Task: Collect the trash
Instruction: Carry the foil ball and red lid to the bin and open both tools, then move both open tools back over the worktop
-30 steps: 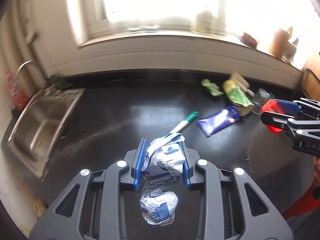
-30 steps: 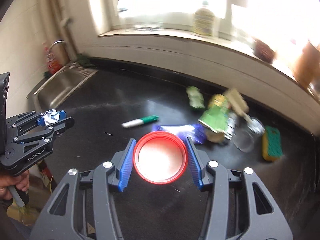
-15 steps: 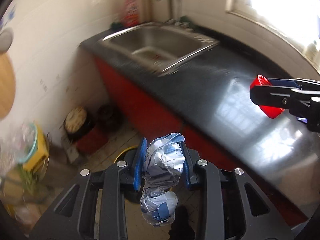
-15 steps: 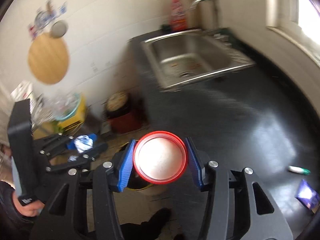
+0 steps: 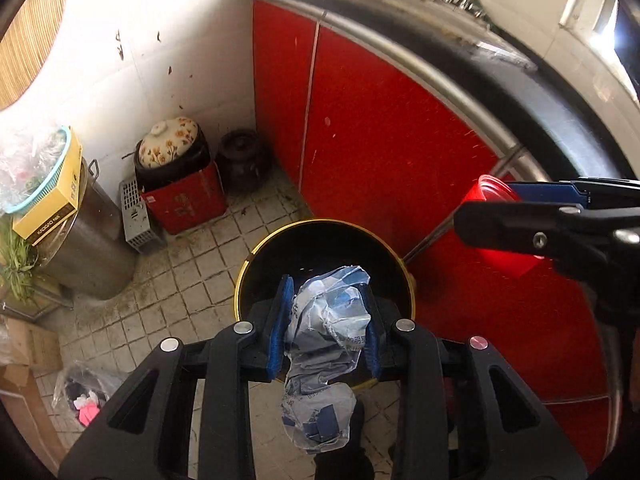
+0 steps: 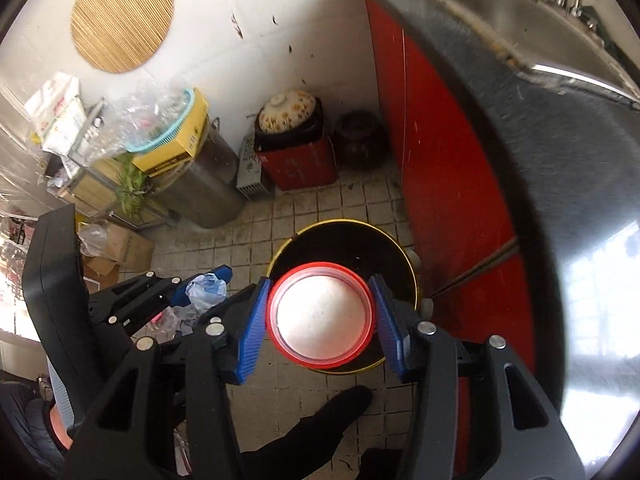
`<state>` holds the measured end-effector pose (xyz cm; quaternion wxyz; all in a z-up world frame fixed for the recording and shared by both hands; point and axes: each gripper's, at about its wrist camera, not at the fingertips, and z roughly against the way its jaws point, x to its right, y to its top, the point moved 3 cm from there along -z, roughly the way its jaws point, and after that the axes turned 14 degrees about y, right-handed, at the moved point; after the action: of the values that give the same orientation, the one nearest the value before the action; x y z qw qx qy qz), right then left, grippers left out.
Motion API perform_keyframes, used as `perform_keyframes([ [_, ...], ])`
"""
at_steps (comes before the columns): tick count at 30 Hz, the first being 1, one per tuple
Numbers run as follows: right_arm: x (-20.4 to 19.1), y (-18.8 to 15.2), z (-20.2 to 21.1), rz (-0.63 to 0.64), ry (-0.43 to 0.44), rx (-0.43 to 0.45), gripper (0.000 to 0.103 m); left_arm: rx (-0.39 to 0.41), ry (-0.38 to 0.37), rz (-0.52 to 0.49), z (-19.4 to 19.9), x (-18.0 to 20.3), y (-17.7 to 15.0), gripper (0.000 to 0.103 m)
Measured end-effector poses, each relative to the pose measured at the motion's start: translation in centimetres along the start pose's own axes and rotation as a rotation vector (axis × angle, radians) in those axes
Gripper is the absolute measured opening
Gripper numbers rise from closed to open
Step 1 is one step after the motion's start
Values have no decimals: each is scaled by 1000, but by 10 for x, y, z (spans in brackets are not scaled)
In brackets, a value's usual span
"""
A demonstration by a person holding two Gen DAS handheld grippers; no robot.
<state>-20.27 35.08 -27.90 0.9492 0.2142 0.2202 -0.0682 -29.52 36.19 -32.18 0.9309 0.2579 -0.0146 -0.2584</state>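
My left gripper (image 5: pixel 326 320) is shut on a crumpled silver-blue wrapper (image 5: pixel 326 328) and holds it over the near rim of a black, yellow-rimmed trash bin (image 5: pixel 256 256) on the floor. My right gripper (image 6: pixel 320 316) is shut on a red plastic cup (image 6: pixel 322 316), mouth toward the camera, above the same bin (image 6: pixel 344 236). In the left wrist view the right gripper (image 5: pixel 520 204) with the cup (image 5: pixel 504 252) hangs at the right. In the right wrist view the left gripper (image 6: pixel 200 286) with the wrapper (image 6: pixel 208 288) sits left of the bin.
Red cabinet doors (image 5: pixel 392 136) under the black counter (image 5: pixel 560 92) stand right of the bin. A steel pot (image 5: pixel 92 240), a red box with a floral lid (image 5: pixel 180 196) and a dark jar (image 5: pixel 240 160) stand by the white wall. The floor is tiled (image 5: pixel 180 288).
Both grippers swung left from the counter and tilted down to the floor. They now hang over the trash bin, still holding the wrapper and the cup.
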Motion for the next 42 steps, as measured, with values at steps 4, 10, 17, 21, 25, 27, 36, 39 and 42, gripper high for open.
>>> perform_keyframes([
  [4,3,5,-9,5,-7,-12,49,18,-15,1,-8,1,2,31],
  [10,2,9,-11,17,-14,-23,58,35,-10,-7,-8,1,0,73],
  [17,-2,9,11,25,-12,9,74,74,8,6,11,-6,-2,83],
  [21,-7,-1,57,16,-28,60,80,87,18,-28,35,-5,1,86],
  [25,-5,-19,133,-50,-86,163,87,138,-5,-124,81,17,10,92],
  [27,0,-35,177,-94,-152,229,91,173,-37,-204,107,41,16,95],
  [36,48,-163,368,-410,-537,497,94,422,-397,-711,230,236,18,96],
  [39,61,-225,422,-558,-646,585,94,495,-506,-852,264,291,7,96],
  [42,64,-287,464,-676,-740,667,94,557,-602,-956,300,337,-9,96],
])
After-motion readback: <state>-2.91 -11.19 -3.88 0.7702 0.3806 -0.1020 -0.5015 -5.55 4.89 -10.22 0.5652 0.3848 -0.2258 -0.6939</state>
